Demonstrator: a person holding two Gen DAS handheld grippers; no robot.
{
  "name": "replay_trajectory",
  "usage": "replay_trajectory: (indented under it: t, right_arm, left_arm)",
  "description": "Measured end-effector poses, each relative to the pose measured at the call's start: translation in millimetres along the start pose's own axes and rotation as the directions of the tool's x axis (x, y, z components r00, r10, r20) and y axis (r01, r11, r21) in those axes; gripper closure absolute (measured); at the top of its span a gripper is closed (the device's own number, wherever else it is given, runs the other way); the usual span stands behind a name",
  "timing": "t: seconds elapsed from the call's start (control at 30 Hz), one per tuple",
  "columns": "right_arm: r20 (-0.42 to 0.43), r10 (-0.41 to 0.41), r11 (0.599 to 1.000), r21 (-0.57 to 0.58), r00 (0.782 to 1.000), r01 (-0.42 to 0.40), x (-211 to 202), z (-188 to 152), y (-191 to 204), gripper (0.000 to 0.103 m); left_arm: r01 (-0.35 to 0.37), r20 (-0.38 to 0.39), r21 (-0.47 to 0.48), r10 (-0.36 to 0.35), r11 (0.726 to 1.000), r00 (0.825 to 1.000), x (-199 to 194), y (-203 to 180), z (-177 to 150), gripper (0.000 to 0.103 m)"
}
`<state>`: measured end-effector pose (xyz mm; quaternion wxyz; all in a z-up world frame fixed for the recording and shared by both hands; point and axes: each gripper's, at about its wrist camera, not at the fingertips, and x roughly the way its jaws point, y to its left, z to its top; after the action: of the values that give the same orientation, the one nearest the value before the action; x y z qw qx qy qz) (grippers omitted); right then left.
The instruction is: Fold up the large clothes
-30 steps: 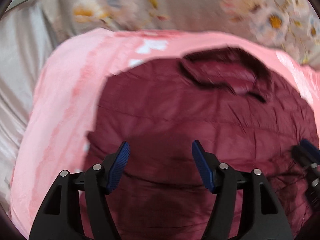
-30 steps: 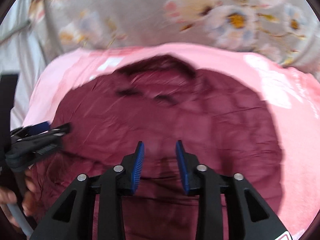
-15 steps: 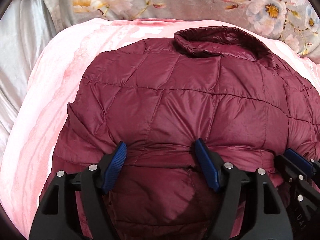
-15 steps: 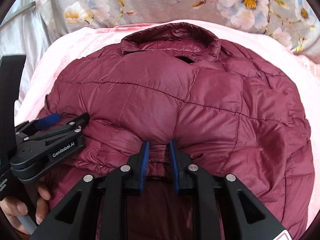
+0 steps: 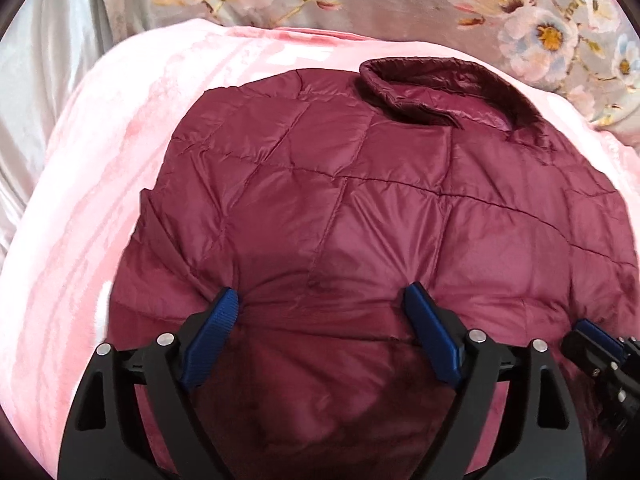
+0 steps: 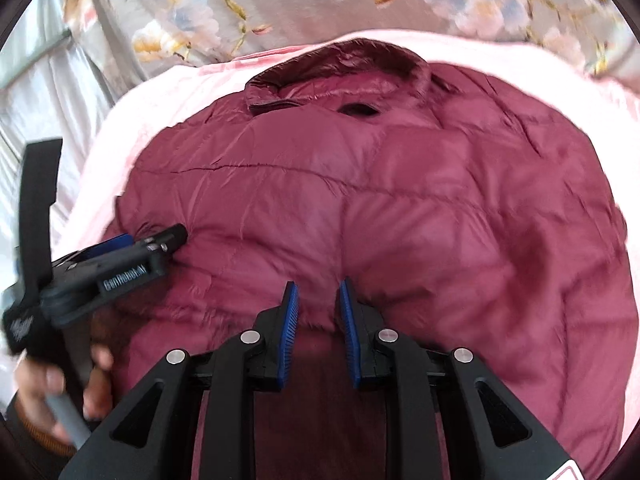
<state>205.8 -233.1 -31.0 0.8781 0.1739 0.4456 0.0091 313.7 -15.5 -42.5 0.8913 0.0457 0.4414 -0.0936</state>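
A maroon quilted puffer jacket (image 5: 360, 200) lies on a pink blanket (image 5: 100, 200), collar (image 5: 440, 88) at the far end. My left gripper (image 5: 322, 302) rests at the jacket's near, doubled-over edge. Its jaws are opening wide, and the puffy edge bulges between the blue pads (image 5: 224, 312). In the right wrist view the jacket (image 6: 400, 208) fills the frame. My right gripper (image 6: 319, 304) is narrow, pinching a small ridge of the near edge. The left gripper (image 6: 160, 240) shows at the left there, and the right gripper's tip (image 5: 592, 340) shows at the left view's lower right.
Floral grey fabric (image 5: 360, 0) rises behind the blanket. Shiny grey sheet (image 5: 32, 100) lies to the left. A person's hand (image 6: 48, 392) holds the left gripper's handle at the lower left. Bare pink blanket (image 6: 116, 152) rings the jacket.
Both grippers came down onto the jacket's near edge. The left jaws spread wider. The right jaws narrowed onto a ridge of fabric and shifted sideways.
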Motion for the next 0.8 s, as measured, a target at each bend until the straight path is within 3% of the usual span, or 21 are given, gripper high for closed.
replay_trajectory:
  t: [0.1, 0.17, 0.23, 0.33, 0.43, 0.53, 0.6, 0.63, 0.67, 0.7, 0.73, 0.8]
  right_arm:
    - [0.025, 0.006, 0.998, 0.059, 1.000, -0.007, -22.0, 12.3, -21.3, 0.079]
    - [0.068, 0.013, 0.995, 0.095, 0.998, -0.020, -30.3, 38.4, -31.5, 0.077]
    - [0.115, 0.038, 0.992, 0.118, 0.993, -0.052, -27.7, 66.9, -35.3, 0.068]
    - [0.162, 0.038, 0.987, 0.146, 0.986, -0.062, -7.7, 106.6, -38.4, 0.059]
    - [0.137, 0.055, 0.974, 0.209, 0.989, -0.083, 25.2, 138.4, -52.0, 0.059]
    - [0.101, 0.048, 0.967, 0.244, 0.994, -0.072, 54.5, 156.2, -66.7, 0.059]
    - [0.048, 0.039, 0.968, 0.247, 0.998, -0.050, 74.0, 161.0, -71.0, 0.059]
    - [0.026, 0.043, 0.966, 0.253, 0.999, -0.048, 83.0, 161.5, -70.8, 0.059]
    - [0.010, 0.061, 0.965, 0.254, 0.998, -0.062, 89.8, 162.4, -69.6, 0.059]
    - [0.013, 0.085, 0.965, 0.249, 0.996, -0.086, 89.9, 162.2, -67.4, 0.071]
    - [0.024, 0.120, 0.961, 0.247, 0.992, -0.123, 86.6, 162.7, -63.9, 0.092]
    - [0.113, 0.195, 0.950, 0.227, 0.974, -0.216, 65.3, 166.7, -57.5, 0.094]
  left_arm:
    - [0.081, -0.004, -0.024, -0.081, 0.996, 0.997, -17.7, 13.5, 17.9, 0.020]
    - [0.123, 0.018, -0.052, -0.122, 0.991, 0.992, -26.7, 17.1, 43.9, 0.020]
    - [0.188, 0.021, -0.100, -0.187, 0.977, 0.982, -25.5, 16.2, 73.4, 0.020]
    - [0.264, -0.001, -0.176, -0.269, 0.948, 0.963, -1.2, 5.2, 112.0, 0.020]
    - [0.320, -0.056, -0.208, -0.338, 0.924, 0.940, 35.8, -9.3, 132.7, 0.020]
    - [0.328, -0.113, -0.278, -0.369, 0.903, 0.922, 74.5, -16.1, 140.5, 0.023]
    - [0.333, -0.126, -0.293, -0.381, 0.896, 0.916, 90.6, -19.3, 141.5, 0.031]
    - [0.348, -0.128, -0.291, -0.397, 0.891, 0.909, 98.0, -21.4, 141.8, 0.040]
    - [0.367, -0.132, -0.290, -0.417, 0.884, 0.899, 102.8, -23.3, 141.8, 0.057]
    - [0.379, -0.142, -0.290, -0.431, 0.879, 0.891, 105.8, -24.1, 140.8, 0.069]
    - [0.396, -0.156, -0.300, -0.454, 0.868, 0.877, 109.2, -25.3, 139.9, 0.085]
    - [0.420, -0.144, -0.308, -0.478, 0.854, 0.866, 107.1, -24.1, 140.1, 0.089]
